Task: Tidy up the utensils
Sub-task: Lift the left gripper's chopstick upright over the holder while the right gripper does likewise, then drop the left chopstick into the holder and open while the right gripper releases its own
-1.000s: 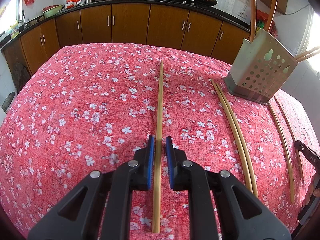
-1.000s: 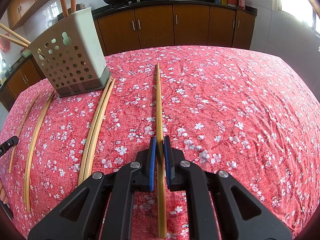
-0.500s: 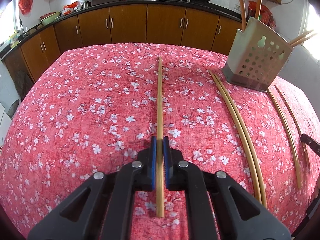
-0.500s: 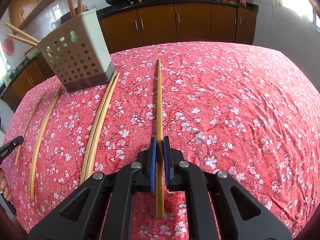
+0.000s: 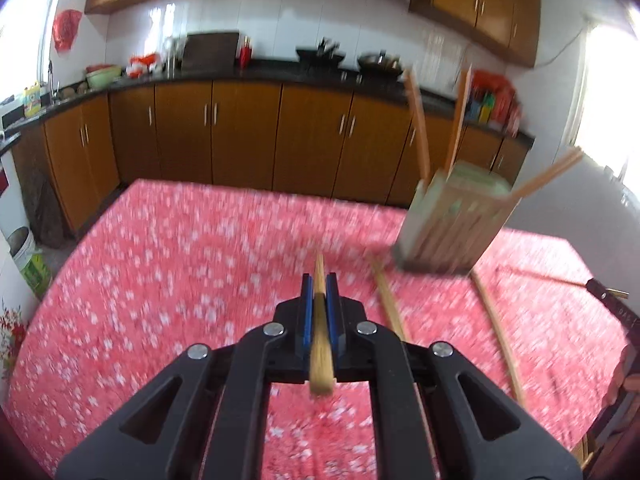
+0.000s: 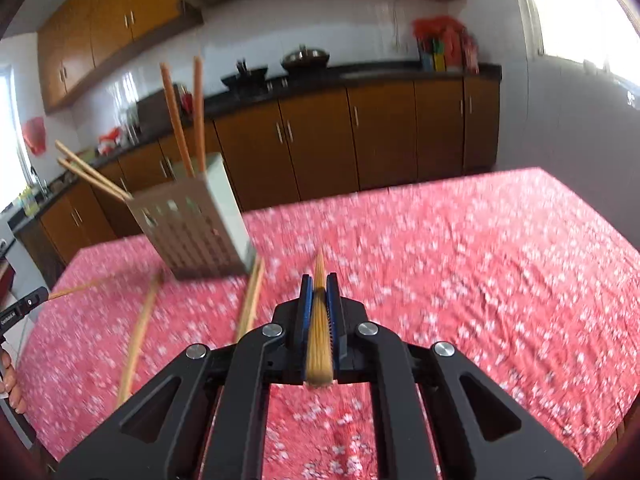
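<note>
Both of your grippers are now clamping a chopstick each and carrying it up off the red floral tablecloth (image 5: 168, 280), where a second ago the sticks were lying flat with the jaws only closing around them. Your left gripper (image 5: 319, 280) is pinching the left chopstick (image 5: 320, 344) between its blue pads; your right gripper (image 6: 319, 280) is doing the same with the right chopstick (image 6: 319, 332). Ahead, the perforated utensil holder (image 6: 200, 236) is standing far left of your right gripper and far right of your left, already bearing several sticks. Four loose chopsticks (image 5: 388, 300) are lying near its base. With the pickup done, you are likely heading for the holder.
</note>
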